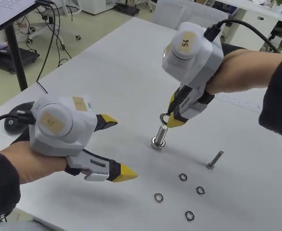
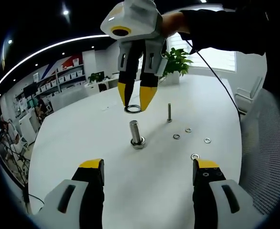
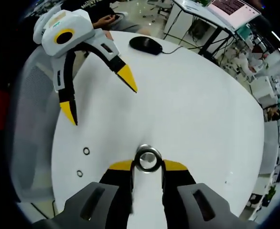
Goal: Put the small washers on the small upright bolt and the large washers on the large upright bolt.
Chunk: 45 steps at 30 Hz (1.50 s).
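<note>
My right gripper is shut on a large steel washer, which it holds level just above the tip of the large upright bolt. A nut or washer sits at that bolt's base. In the right gripper view the large washer sits pinched between the yellow fingertips. The small bolt stands to the right, and several small washers lie loose in front of it. My left gripper hovers open and empty at the lower left, facing the large bolt.
A black mouse with its cable lies near the white table's left edge. A desk with cables stands on the floor beyond. More small washers lie near my left gripper's right jaw.
</note>
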### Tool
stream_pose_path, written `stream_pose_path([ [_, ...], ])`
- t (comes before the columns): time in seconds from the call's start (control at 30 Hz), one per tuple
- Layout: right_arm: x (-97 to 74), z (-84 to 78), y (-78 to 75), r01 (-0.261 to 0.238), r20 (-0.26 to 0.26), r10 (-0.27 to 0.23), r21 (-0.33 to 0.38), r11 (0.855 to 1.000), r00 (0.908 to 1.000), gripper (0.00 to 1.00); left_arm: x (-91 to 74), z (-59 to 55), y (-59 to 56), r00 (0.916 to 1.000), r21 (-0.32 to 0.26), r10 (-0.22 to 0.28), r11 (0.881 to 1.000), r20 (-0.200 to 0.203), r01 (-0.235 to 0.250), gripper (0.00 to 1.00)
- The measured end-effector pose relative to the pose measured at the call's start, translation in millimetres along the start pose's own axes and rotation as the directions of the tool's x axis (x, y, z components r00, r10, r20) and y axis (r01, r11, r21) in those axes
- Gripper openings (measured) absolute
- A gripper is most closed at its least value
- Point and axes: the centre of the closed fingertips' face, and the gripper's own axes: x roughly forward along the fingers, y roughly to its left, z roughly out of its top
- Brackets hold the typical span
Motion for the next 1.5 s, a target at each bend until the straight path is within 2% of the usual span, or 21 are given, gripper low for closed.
stream_pose_path([
  [0.4, 14.3, -6.9, -4.6, -0.032, -0.028, 0.033, 0.008, 0.999, 0.9991, 0.23, 2.5, 3.7, 1.4, 0.9998, -0.004, -0.003, 1.0, 0.018, 0.003, 0.75],
  [0.97, 23.9, -10.2, -2.8, -0.056, -0.044, 0.057, 0.017, 0.998, 0.9974, 0.23, 5.0, 7.0, 2.1, 0.9995, -0.006, -0.007, 1.0, 0.032, 0.007, 0.75],
  [1.5, 30.6, -11.1, -1.1, -0.07, -0.052, 0.071, 0.019, 0.997, 0.9961, 0.23, 5.4, 10.1, -2.6, 0.9985, -0.011, -0.033, 0.999, 0.045, 0.033, 0.75],
])
